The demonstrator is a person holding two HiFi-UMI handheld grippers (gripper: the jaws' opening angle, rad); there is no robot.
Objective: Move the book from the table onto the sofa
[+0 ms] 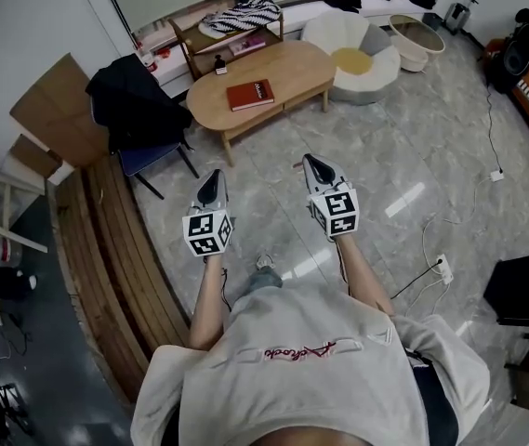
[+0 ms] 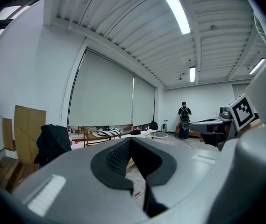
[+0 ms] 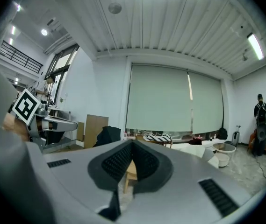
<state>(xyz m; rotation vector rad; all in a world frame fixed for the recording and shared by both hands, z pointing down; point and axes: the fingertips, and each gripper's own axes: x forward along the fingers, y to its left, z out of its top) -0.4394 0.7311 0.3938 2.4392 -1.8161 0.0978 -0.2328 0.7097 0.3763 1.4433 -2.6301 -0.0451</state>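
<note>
Out in front of the person, the grey two-jaw left gripper and its twin, the right gripper, are held roughly level with jaws pressed together and nothing between them, probably because nothing's been reached yet. Well ahead, the red hardcover book is seen lying flat on the oval light-wood coffee table. Just beside that, the white flower-shaped sofa seat is presumably the drop spot.

Stands open across grey tiled floor up to oval light-wood table; hemmed left by jacket-draped black chair and stacked brown planks.
</note>
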